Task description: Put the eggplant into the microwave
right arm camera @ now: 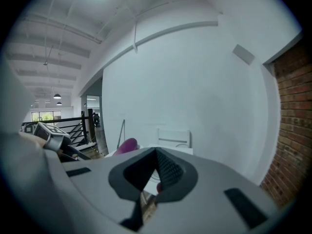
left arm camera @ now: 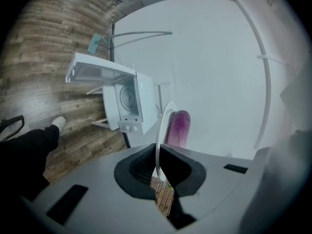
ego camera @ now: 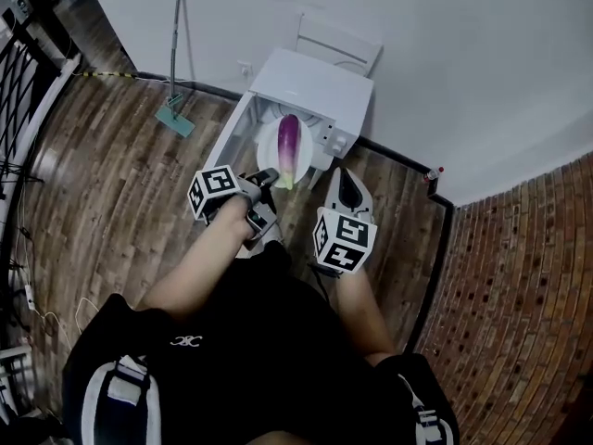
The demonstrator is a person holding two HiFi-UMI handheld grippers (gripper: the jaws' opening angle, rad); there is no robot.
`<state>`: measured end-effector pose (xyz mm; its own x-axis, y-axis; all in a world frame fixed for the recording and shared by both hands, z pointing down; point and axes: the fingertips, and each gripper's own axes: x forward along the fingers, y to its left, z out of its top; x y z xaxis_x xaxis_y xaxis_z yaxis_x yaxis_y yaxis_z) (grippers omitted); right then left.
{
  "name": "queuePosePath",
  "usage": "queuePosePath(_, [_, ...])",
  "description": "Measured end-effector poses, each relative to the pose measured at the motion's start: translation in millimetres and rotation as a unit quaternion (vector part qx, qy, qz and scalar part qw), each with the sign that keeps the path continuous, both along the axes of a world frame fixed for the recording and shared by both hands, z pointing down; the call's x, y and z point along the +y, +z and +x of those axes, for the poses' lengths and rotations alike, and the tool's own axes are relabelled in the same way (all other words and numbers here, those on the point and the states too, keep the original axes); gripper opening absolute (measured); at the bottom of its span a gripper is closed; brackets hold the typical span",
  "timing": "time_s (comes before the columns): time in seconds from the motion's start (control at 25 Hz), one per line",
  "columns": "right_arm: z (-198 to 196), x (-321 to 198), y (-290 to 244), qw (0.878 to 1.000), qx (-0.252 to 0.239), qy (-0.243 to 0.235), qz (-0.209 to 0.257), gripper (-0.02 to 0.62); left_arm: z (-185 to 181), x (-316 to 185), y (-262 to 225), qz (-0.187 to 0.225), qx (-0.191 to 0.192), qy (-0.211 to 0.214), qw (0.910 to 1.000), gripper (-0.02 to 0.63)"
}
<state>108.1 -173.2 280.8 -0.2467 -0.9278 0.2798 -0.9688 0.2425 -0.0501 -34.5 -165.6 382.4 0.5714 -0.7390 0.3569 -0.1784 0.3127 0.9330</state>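
Observation:
A purple eggplant (ego camera: 289,145) lies on a white plate (ego camera: 269,142). My left gripper (ego camera: 264,179) is shut on the plate's near rim and holds it just in front of the white microwave (ego camera: 310,86), whose door (ego camera: 230,133) hangs open to the left. In the left gripper view the plate rim (left arm camera: 158,130) runs edge-on between the pads, with the eggplant (left arm camera: 178,128) beyond it and the open microwave (left arm camera: 127,101) further off. My right gripper (ego camera: 350,191) is shut on nothing, to the right of the plate. In its own view the eggplant (right arm camera: 126,145) peeks in at the left.
A mop (ego camera: 176,54) leans on the white wall left of the microwave. A white chair (ego camera: 338,40) stands behind it. Black railing (ego camera: 18,91) borders the wood floor at far left, and brick paving (ego camera: 519,276) lies to the right. The person's legs fill the foreground.

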Motion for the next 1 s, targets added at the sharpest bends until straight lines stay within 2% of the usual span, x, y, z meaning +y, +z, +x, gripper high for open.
queuePosePath(0.68, [-46, -172, 1, 0.999, 0.028, -0.045, -0.014, 0.008, -26, -137, 12, 0.003, 0.010, -0.002, 0.9999, 0.018])
queuePosePath(1.0, [-69, -210, 8, 0.996, 0.027, -0.077, -0.034, 0.008, -30, -167, 22, -0.006, 0.021, -0.013, 0.9997, 0.018])
